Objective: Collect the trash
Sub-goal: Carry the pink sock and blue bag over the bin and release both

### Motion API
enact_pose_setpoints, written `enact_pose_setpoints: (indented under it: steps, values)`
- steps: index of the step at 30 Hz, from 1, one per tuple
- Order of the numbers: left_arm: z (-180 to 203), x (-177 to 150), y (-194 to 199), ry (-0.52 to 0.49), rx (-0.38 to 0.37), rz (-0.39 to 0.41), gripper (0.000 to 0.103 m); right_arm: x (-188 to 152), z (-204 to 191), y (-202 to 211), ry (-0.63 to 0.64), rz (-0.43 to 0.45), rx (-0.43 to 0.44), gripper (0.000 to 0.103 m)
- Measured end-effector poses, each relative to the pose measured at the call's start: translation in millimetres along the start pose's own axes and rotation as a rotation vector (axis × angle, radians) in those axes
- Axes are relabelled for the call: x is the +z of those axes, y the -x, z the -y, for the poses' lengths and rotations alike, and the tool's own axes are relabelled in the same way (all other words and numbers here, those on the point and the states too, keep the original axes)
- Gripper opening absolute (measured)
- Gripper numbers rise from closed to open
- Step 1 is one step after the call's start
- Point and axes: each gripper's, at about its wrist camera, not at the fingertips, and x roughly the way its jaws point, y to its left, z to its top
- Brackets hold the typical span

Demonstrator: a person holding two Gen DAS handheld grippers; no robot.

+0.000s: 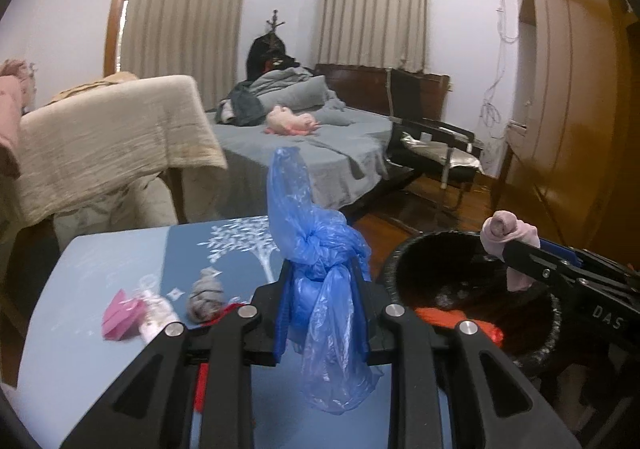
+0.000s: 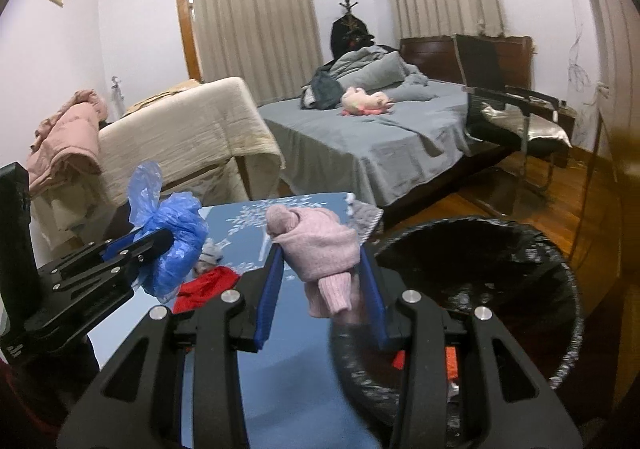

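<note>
— Trash first: what do the jaws hold?
— Left gripper [image 1: 325,291] clamps a knotted blue bag [image 1: 320,249]; right gripper [image 2: 322,277] clamps a pink sock [image 2: 316,245] beside the bin [image 2: 560,249].
— Anything only the left view shows?
— Pink wrapper [image 1: 118,315] on the bench [image 1: 100,261]; red scraps [image 1: 448,317] inside the bin.

Left gripper [image 1: 325,303]: level, fingers closed on a held item. Right gripper [image 2: 322,285]: level beside it, to its right, fingers likewise clamped on a load.
</note>
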Motion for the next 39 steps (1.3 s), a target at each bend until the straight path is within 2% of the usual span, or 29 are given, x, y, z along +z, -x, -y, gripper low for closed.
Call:
enact_pose_setpoints:
  steps: [21, 32, 39]
  values:
    - [92.9, 9.1, -48.1, -0.096, -0.194, -0.018, 0.026, -10.3, 93.2, 29.5, -0.075, 0.004, -0.192, 0.038]
    - [132.8, 4.3, -85.7, -0.142, -0.259, -0.056, 0.026, -18.4, 127.8, 28.1, -0.104, -0.012, -0.251, 0.038]
    - [142.3, -0.2, -102.7, -0.139, -0.284, -0.088, 0.026, -21.2, 142.5, 21.0, -0.117, -0.023, -0.273, 0.038]
